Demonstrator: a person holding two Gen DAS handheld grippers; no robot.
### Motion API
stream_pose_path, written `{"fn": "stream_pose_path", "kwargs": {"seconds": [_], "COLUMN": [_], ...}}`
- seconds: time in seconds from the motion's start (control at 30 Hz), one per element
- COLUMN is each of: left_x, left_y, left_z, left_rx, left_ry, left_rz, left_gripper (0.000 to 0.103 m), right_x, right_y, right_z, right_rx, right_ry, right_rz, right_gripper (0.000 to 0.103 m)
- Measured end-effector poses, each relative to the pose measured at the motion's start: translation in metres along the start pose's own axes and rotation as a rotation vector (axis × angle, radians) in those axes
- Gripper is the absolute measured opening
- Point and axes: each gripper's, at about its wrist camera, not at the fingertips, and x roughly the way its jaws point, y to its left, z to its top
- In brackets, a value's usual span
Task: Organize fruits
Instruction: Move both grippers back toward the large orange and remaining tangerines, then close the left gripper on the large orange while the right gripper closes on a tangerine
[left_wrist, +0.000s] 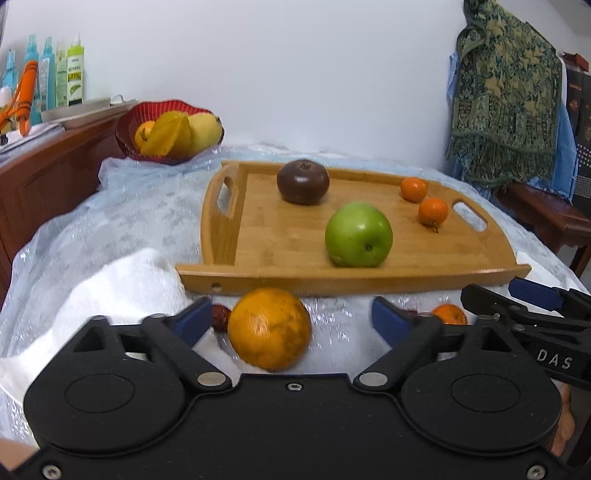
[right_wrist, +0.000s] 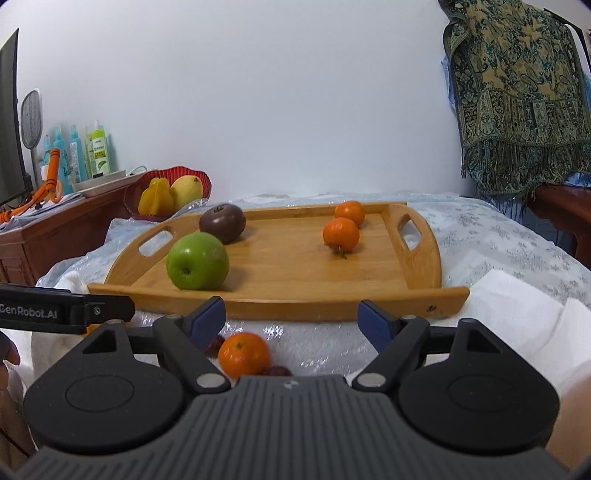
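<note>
The left tongs (left_wrist: 288, 321) gape around a large orange (left_wrist: 269, 328), not yet pinching it; the right tongs (right_wrist: 293, 319) stand wide over a small tangerine (right_wrist: 243, 354). Both fruits lie on the surface before the wooden tray (left_wrist: 280, 282), which already carries a green apple (left_wrist: 358, 234), a dark fruit (left_wrist: 303, 181) and two tangerines (left_wrist: 433, 211).
</note>
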Motion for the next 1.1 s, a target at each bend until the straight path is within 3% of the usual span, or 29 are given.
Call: {"fn": "stream_pose_path", "kwargs": {"seconds": [0.4, 0.47, 0.6, 1.1], "left_x": [0.005, 0.010, 0.013, 0.018], "left_y": [-0.007, -0.008, -0.009, -0.012], "left_z": [-0.006, -0.006, -0.008, -0.012], "left_rx": [0.047, 0.056, 0.069, 0.082], "left_ry": [0.018, 0.034, 0.042, 0.037], "left_rz": [0.043, 0.064, 0.079, 0.106], "left_gripper": [0.072, 0.065, 0.064, 0.061], "right_x": [0.005, 0.006, 0.008, 0.017], "right_y": [0.019, 0.023, 0.031, 0.039], "right_z": [-0.015, -0.016, -0.017, -0.021], "right_rx": [-0.078, -0.100, -0.146, -0.184], "right_ry": [0.052, 0.055, 0.061, 0.074], "right_rz": [0.004, 0.009, 0.013, 0.006], "right_gripper": [0.068, 0.067, 0.057, 0.051]}}
